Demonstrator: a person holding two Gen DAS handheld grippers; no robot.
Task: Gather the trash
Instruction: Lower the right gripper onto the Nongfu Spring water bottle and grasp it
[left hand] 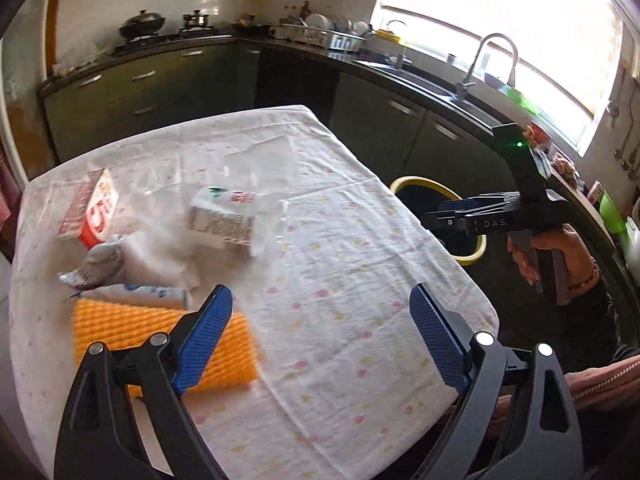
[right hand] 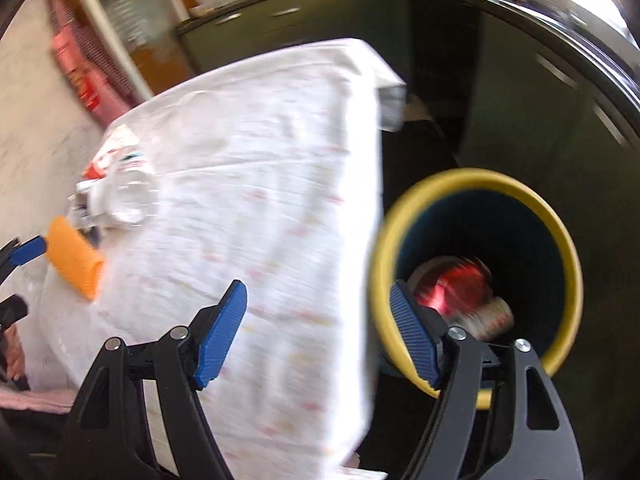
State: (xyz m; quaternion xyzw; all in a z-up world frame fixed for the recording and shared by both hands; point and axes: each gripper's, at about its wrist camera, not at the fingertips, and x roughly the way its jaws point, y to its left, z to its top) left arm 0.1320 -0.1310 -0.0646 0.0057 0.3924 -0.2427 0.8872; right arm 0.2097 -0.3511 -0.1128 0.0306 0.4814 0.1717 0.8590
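**A:** Trash is split between two places right now. Some of it already lies in the yellow-rimmed bin (right hand: 476, 280) on the floor just beside the table: you can see a red-and-white wrapper or can (right hand: 460, 292) at the bottom, though the blur hides exactly what it is.

**B:** And what is left for me?

**A:** Quite a lot, by my reckoning. On the cloth-covered table (left hand: 340, 280) there is a white carton (left hand: 224, 220) lying on its side, a red-and-white box (left hand: 90, 210) further off, a crumpled silver wrapper (left hand: 94, 264), a white tube or packet (left hand: 136, 292) and an orange ridged pad (left hand: 160, 340) closest to you. Something clear, perhaps a plastic cup, lies against the carton; I cannot tell for sure.

**B:** Are my tongs holding anything?

**A:** No. Your left gripper (left hand: 320, 332) stands spread wide over the bare cloth, nothing between its blue pads, with the orange pad just under its left finger. Your right gripper (right hand: 320, 332) is also well apart and empty, one finger over the table's edge and the other across the bin's rim.

**B:** So where does that put me?

**A:** Early to middle, I would judge: something is binned, and at least five pieces remain in a cluster at the table's far left. The pile is nearer your left gripper than your right.
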